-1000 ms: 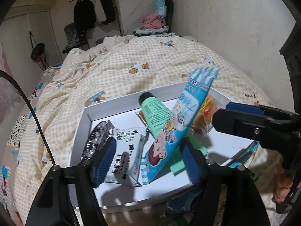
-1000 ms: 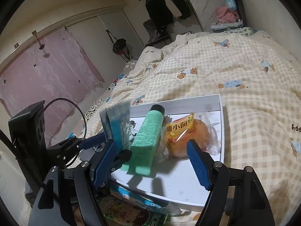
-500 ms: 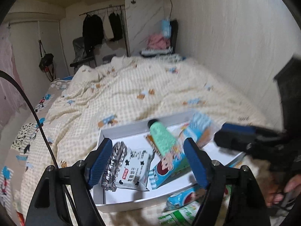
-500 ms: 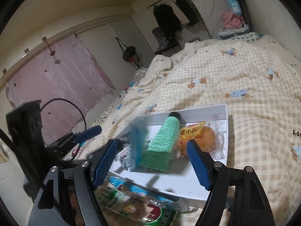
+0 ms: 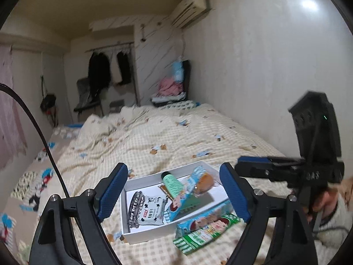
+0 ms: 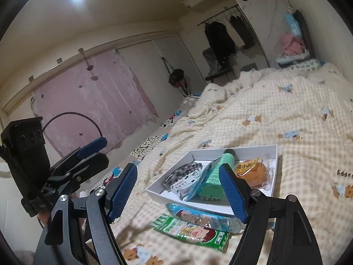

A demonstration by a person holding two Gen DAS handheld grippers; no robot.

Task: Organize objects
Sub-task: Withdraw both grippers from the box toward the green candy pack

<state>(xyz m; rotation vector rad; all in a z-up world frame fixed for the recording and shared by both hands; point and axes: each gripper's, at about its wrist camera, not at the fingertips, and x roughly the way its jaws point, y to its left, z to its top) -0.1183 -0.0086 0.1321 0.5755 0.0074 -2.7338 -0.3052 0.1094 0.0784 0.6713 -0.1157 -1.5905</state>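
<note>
A white tray (image 5: 152, 234) lies on the checked bedspread. In it are a silver chain-like item (image 5: 135, 207), a white panda packet (image 5: 152, 212), a green tube (image 5: 172, 182), a blue snack packet (image 5: 183, 196) and an orange bun packet (image 5: 204, 184). The tray also shows in the right wrist view (image 6: 275, 167). A blue packet (image 5: 205, 219) and a green packet (image 5: 205, 235) lie on the bed beside the tray's near edge. My left gripper (image 5: 174, 196) is open and empty, well above the tray. My right gripper (image 6: 178, 194) is open and empty, raised over the tray's near side.
The bed (image 5: 154, 137) stretches away to a clothes rack (image 5: 108, 66) and a chair with folded clothes (image 5: 172, 88). A white wall (image 5: 264, 77) runs along the right. A pink curtain (image 6: 92, 101) hangs on the left. The other gripper's body (image 5: 308, 165) is at the right.
Both grippers have lifted up and back from the tray. The blue snack packet that stood between the left fingers now lies in the tray against the green tube.
</note>
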